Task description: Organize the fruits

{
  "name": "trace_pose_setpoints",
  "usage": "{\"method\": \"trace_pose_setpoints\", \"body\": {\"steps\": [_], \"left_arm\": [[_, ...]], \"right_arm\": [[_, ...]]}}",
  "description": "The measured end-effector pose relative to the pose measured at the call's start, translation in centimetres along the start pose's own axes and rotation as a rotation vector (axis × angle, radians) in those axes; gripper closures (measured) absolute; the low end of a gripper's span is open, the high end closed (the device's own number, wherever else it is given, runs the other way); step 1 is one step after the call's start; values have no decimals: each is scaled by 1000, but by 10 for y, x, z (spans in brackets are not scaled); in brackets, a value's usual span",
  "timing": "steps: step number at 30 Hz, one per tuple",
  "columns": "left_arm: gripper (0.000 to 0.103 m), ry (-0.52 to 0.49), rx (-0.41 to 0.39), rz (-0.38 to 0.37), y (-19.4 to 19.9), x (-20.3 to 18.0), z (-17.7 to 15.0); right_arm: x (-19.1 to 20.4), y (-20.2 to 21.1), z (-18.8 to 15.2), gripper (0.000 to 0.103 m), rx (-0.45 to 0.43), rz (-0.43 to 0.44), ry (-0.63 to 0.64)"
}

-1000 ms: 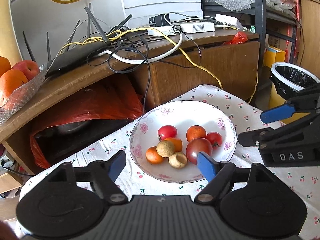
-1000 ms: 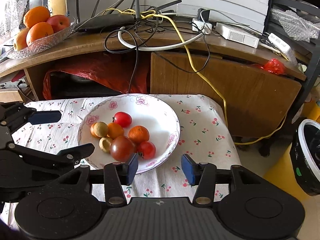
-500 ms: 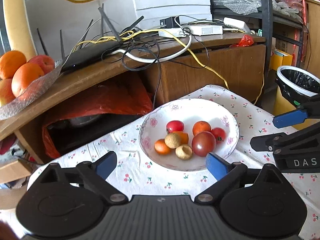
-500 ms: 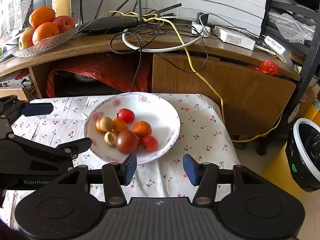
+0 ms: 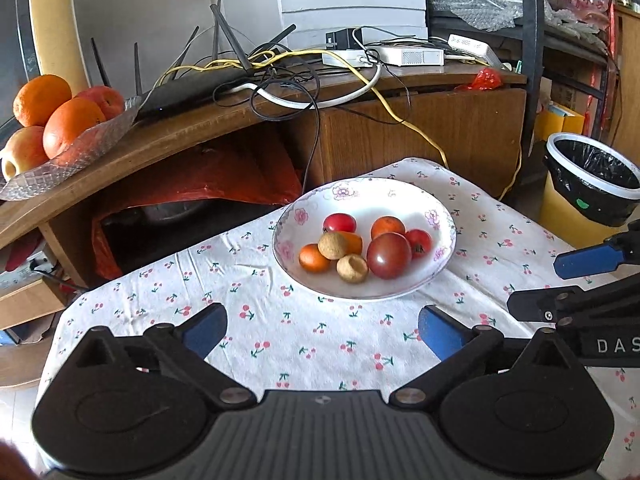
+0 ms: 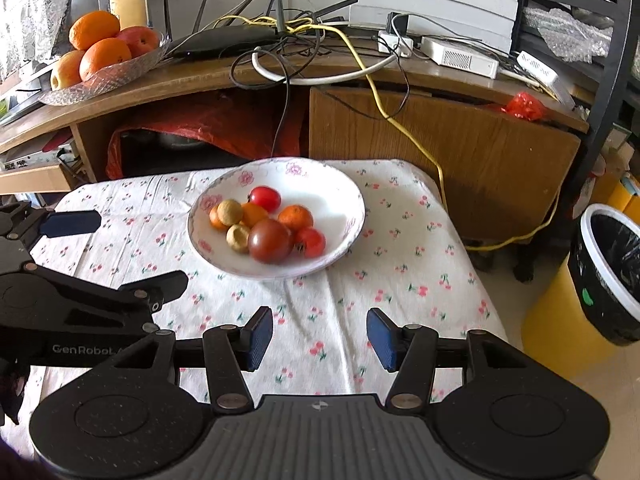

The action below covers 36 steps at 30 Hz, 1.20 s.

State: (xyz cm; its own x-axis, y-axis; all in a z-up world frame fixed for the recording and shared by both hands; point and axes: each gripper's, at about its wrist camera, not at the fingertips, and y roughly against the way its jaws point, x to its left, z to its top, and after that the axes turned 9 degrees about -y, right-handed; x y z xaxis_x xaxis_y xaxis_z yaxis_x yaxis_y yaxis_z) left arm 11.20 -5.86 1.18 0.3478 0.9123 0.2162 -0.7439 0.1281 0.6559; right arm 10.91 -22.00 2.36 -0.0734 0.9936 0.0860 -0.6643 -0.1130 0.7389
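A white flowered bowl (image 5: 400, 194) (image 6: 344, 192) sits on the cherry-print cloth. It holds several small fruits: a dark red tomato (image 5: 389, 255) (image 6: 270, 241), red tomatoes (image 5: 339, 223), small oranges (image 5: 387, 227) and two brown longans (image 5: 352, 268). My left gripper (image 5: 322, 330) is open and empty, well short of the bowl; it also shows in the right wrist view (image 6: 120, 256). My right gripper (image 6: 320, 334) is open and empty, back from the bowl; it shows at the right edge of the left wrist view (image 5: 568, 284).
A glass dish of oranges and apples (image 5: 56, 120) (image 6: 104, 56) stands on the wooden desk (image 5: 440, 128) behind, beside routers and tangled cables (image 5: 288, 80). A bin with a black bag (image 5: 592, 178) (image 6: 612, 276) stands right of the table. The cloth's edges drop off left and right.
Both grippers have pulled back and up from the bowl, which now looks smaller and farther. Both stay open. The fruits have not moved.
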Motion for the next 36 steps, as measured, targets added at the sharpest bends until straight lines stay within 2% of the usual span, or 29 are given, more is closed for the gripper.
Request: {"method": "trace_pose_setpoints", "body": {"steps": [9, 36], "left_arm": [[0, -11, -1, 12, 21, -8, -11], [0, 6, -12, 46, 87, -19, -53]], "right_arm": [[3, 20, -16, 55, 4, 13, -40], [22, 75, -64, 54, -14, 28, -52]]}}
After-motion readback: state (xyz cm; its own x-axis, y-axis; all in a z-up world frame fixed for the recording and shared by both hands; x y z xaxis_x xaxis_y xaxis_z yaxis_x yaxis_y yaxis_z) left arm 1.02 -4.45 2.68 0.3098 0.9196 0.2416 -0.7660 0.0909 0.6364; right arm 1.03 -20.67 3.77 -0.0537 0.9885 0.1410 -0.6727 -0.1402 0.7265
